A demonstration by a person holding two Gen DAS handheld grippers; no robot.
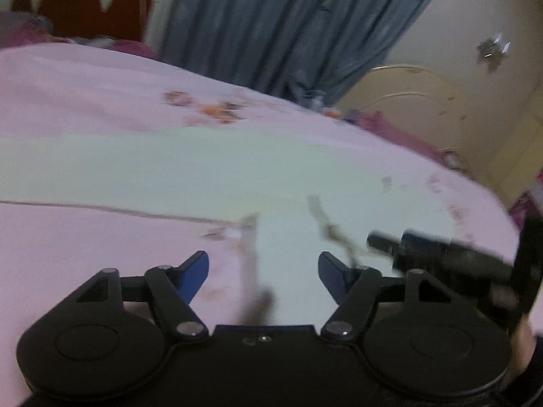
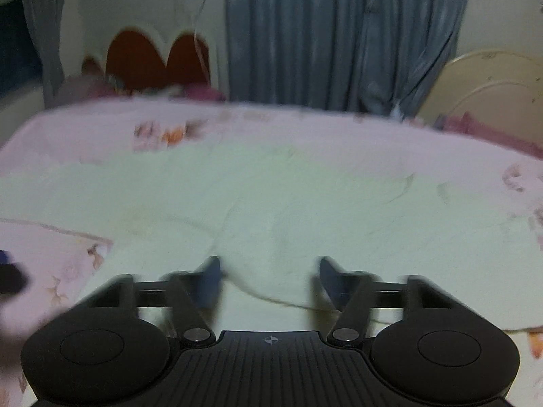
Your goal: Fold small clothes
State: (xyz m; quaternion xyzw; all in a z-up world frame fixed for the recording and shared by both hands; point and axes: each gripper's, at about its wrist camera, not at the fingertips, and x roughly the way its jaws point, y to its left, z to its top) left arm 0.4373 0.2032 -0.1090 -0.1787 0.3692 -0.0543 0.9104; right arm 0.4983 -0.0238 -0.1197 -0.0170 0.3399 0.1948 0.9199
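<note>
A pale cream-green garment [image 1: 190, 169] lies spread flat on a pink bed sheet [image 1: 85, 84]. It also fills the middle of the right wrist view [image 2: 288, 203]. My left gripper [image 1: 263, 271] is open and empty, low over the garment's near left edge. My right gripper [image 2: 268, 281] is open and empty over the garment's near edge, where a fold line shows. The right gripper's black body [image 1: 441, 254] shows at the right of the left wrist view. Both views are blurred by motion.
A red and cream headboard [image 2: 156, 57] stands at the far left. Grey-blue curtains [image 2: 339, 34] hang behind the bed. A cream footboard [image 2: 492, 84] is at the far right. Dark pink bedding [image 1: 400, 132] lies along the far edge. The sheet has flower prints [image 2: 163, 135].
</note>
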